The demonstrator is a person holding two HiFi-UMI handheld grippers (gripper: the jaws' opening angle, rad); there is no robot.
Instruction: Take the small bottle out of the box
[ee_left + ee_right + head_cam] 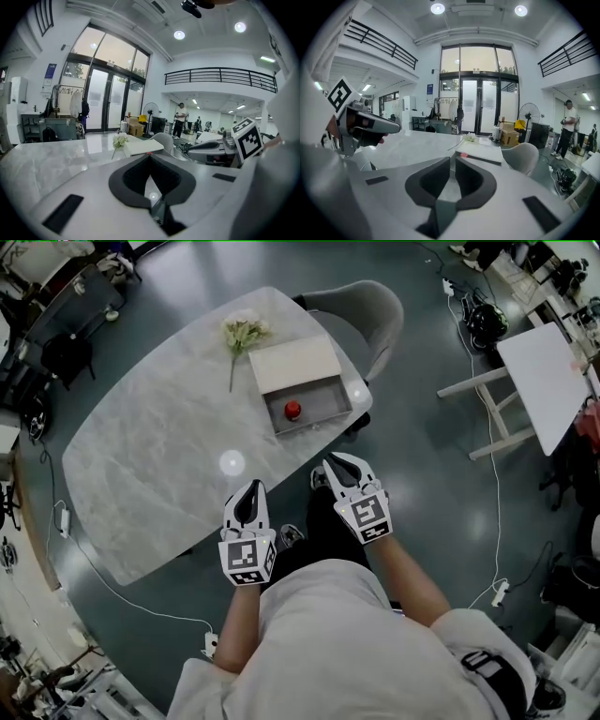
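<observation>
On the marble table [159, 474], toward its one-o'clock end from where you stand: one shallow box [323, 416], with a pale lid [292, 365] covering its far half and the near half open. In the open half is one small bottle [293, 410]. It shows only as a small red object, lying apart from the walls, and its shape is too small to tell. At eleven o'clock of the box, just beside it, is one sprig of pale flowers [243, 334] with its stem trailing toward you. Beyond the box at one o'clock is one grey chair [361, 310]. The left gripper [252, 489] is over the table's near edge at six o'clock of the box, well apart from it; its jaws are closed tip to tip with nothing between them. The right gripper [334, 468] is just off the table's near corner, level with the left one, with its jaws drawn to a bare slit and likewise empty. The step in hand, as I judge it, is the approach: the bottle is untouched and nothing has been grasped yet. For the next move, carry the right gripper toward twelve o'clock over the open half, spread its jaws before descending, come down clear of the lid's edge and the near wall, and straddle the bottle before you close. The bottle looks light and may roll or tip if nudged.
</observation>
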